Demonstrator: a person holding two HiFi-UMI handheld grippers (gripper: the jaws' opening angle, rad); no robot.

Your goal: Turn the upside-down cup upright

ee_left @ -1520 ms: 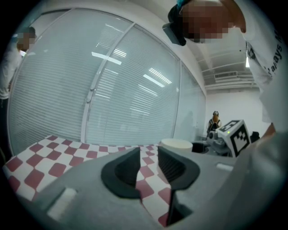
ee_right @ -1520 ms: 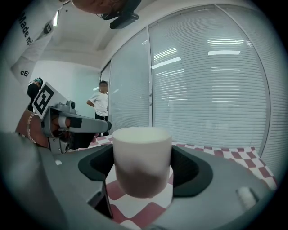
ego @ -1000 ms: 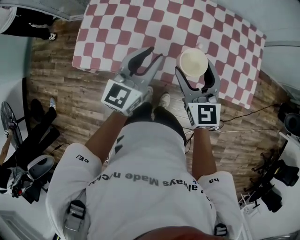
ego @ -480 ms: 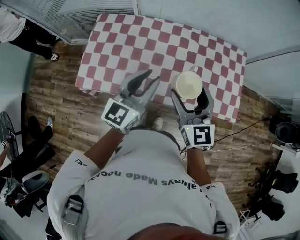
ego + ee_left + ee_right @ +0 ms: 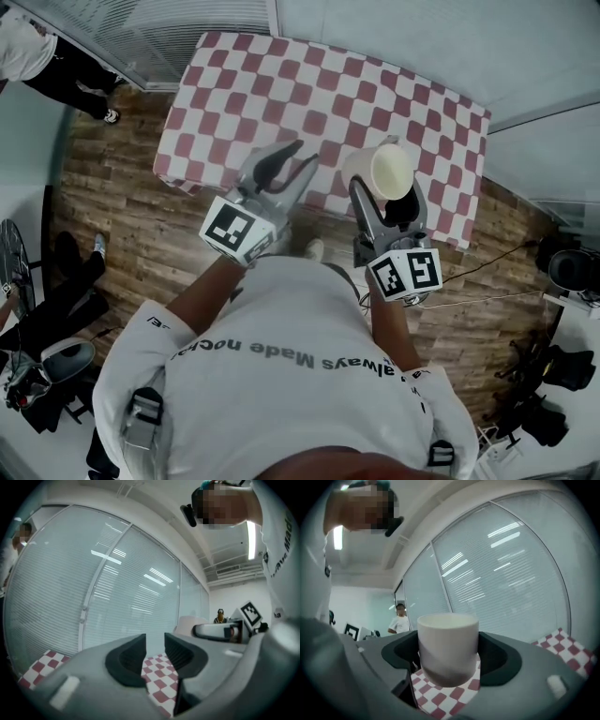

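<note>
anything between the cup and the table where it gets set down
Nothing visible does. The cup, held in the right gripper, hangs over a bare stretch of the checked table. The left gripper is off to its side, shut and empty.

cool, even light came from a ceiling strip [image 5: 251,538], mirrored as bright streaks in the glass wall [image 5: 112,559]. both gripper views bulged fisheye, black at the corners, foregrounds blurred. the head view was sharper, bent at its edges, shadows faint.
</note>
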